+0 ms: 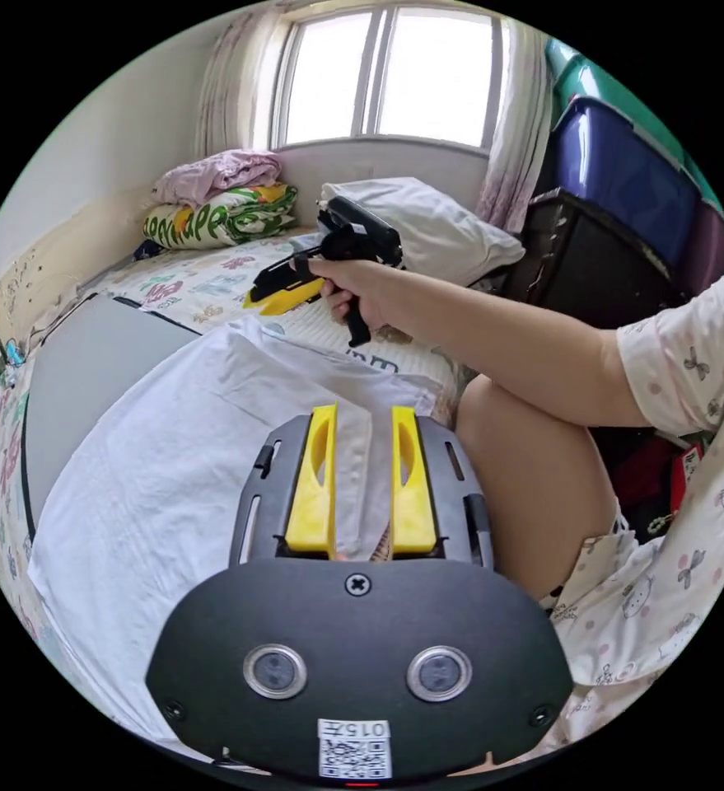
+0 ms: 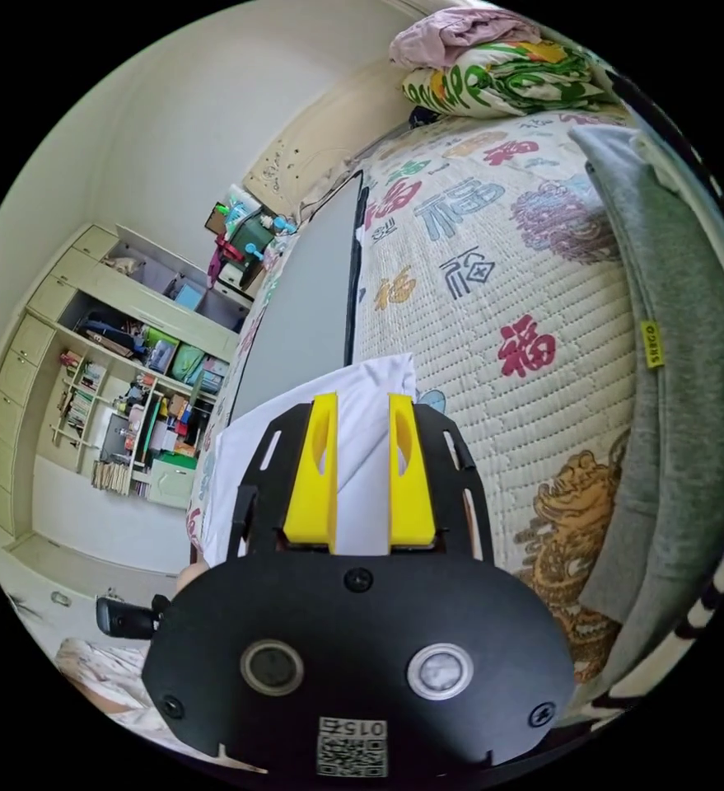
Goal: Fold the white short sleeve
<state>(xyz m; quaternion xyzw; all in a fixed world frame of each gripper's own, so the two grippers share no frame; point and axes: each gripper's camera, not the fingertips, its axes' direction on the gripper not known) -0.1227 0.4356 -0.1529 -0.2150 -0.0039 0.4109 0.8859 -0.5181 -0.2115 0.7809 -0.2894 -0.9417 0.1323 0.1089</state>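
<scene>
Fingers (image 1: 320,470) of the left gripper (image 1: 362,478) stand apart over the white short sleeve shirt (image 1: 156,478), gripping nothing. That shirt lies flat on the bed (image 2: 493,313), its length running away toward the folded blankets (image 1: 221,202). Right gripper (image 2: 361,470) fingers likewise gape above its corner.

Open patch of patterned quilted bedspread (image 2: 493,280) past the white cloth (image 1: 172,461), flat grey board (image 1: 81,379) lying beside it, grey folded garment (image 2: 674,354) along one edge, stacked folded blankets (image 1: 221,202) and white pillow (image 1: 427,222) blocking the far end, person's bare knee (image 1: 526,478) close beside the cloth
</scene>
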